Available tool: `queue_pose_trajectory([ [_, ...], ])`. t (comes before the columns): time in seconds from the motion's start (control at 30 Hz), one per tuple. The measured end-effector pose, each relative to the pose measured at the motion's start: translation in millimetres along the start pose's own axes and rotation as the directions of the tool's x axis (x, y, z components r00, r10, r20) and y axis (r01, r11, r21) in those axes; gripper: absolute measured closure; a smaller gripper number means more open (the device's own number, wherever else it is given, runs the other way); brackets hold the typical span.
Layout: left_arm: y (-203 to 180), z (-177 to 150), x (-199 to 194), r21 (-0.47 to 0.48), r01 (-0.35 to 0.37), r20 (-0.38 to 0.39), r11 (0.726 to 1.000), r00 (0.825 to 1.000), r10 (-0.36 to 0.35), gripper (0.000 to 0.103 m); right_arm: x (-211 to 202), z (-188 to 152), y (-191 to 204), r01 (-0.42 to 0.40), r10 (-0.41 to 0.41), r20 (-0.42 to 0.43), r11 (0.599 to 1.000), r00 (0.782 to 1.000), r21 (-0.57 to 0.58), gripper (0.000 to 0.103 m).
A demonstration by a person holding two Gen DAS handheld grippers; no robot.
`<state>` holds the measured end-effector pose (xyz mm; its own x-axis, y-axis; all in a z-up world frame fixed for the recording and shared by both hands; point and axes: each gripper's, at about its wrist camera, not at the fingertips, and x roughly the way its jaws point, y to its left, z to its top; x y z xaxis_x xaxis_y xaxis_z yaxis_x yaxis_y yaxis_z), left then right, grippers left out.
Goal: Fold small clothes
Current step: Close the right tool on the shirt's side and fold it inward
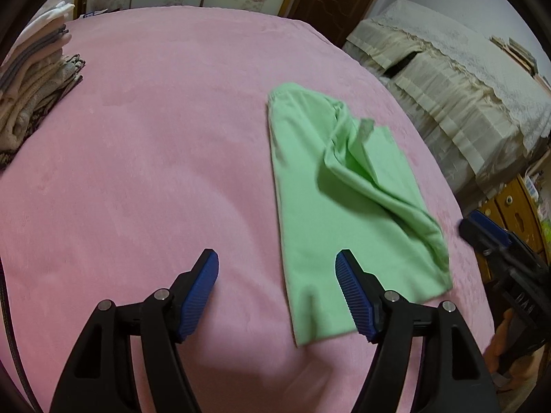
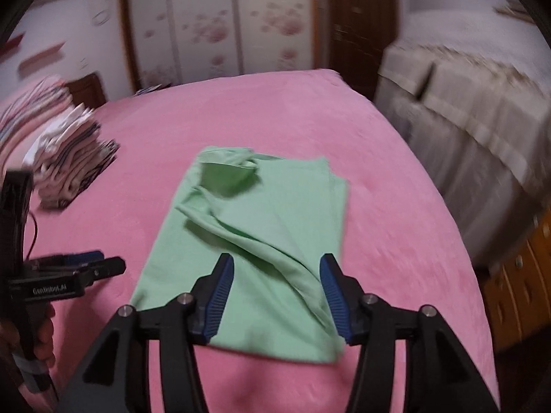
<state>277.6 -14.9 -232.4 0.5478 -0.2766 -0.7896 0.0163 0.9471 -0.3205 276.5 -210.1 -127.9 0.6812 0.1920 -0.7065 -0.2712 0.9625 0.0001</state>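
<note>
L gripper (image 1: 277, 265) jaws wide apart, nothing held; green garment (image 1: 330, 213) crumpled on pink blanket (image 1: 155, 137), R side.

Left hand-held gripper (image 1: 277, 296): black frame, ribbed blue pads (image 1: 203, 296), silver screws. Right hand-held gripper (image 2: 277, 297) same build. White "GenRobot.AI" marking on left unit, bare skin grips handle.

A pink blanket (image 1: 155, 137) covers the bed. Beyond its far edge stands a wardrobe with floral sliding doors (image 2: 220, 24), with a dark wooden door (image 2: 358, 17) to its right. Off the bed's right edge sits furniture under a cream lace cover (image 1: 458, 79), with an orange wooden cabinet (image 2: 523, 275) nearer.
</note>
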Motion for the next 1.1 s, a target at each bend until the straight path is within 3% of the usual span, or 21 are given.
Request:
queue_pose_trajectory([
  [0.2, 4.4, 20.5, 11.8, 0.007, -0.003, 0.013, 1.000, 1.000, 0.003, 0.034, 46.9, 21.0, 48.4, -0.073, 0.071, -0.014, 0.982, 0.997, -0.177, 0.050],
  [0.43, 11.6, 34.8, 28.3, -0.009, 0.011, 0.004, 1.000, 1.000, -0.011, 0.034, 94.1, 27.5, 73.3, -0.077, 0.057, -0.081, 0.961, 0.995, -0.264, 0.050],
  [0.63, 22.4, 38.3, 38.5, -0.037, 0.027, -0.008, 0.999, 1.000, -0.027, 0.034, 110.2, 26.7, 81.5, -0.054, 0.025, -0.095, 0.947, 0.995, -0.316, 0.050],
  [0.7, 22.2, 38.8, 42.2, -0.035, 0.027, -0.013, 0.999, 1.000, -0.027, 0.034, 113.0, 30.1, 78.4, -0.054, 0.027, -0.095, 0.955, 0.995, -0.292, 0.060],
  [0.77, 19.9, 41.0, 45.1, -0.024, 0.024, -0.015, 0.999, 1.000, -0.024, 0.034, 118.3, 34.6, 71.6, -0.061, 0.032, -0.117, 0.965, 0.993, -0.255, 0.097],
  [0.97, 10.7, 45.1, 45.0, 0.003, 0.030, -0.007, 1.000, 1.000, -0.030, 0.034, 110.6, 51.2, 36.5, -0.048, 0.037, -0.083, 0.989, 0.996, -0.140, 0.098],
  [1.1, 6.6, 46.3, 48.2, 0.018, 0.034, -0.011, 0.999, 0.999, -0.034, 0.034, 97.4, 67.3, 1.7, 0.023, -0.026, -0.028, 0.994, 0.999, -0.105, 0.098],
])
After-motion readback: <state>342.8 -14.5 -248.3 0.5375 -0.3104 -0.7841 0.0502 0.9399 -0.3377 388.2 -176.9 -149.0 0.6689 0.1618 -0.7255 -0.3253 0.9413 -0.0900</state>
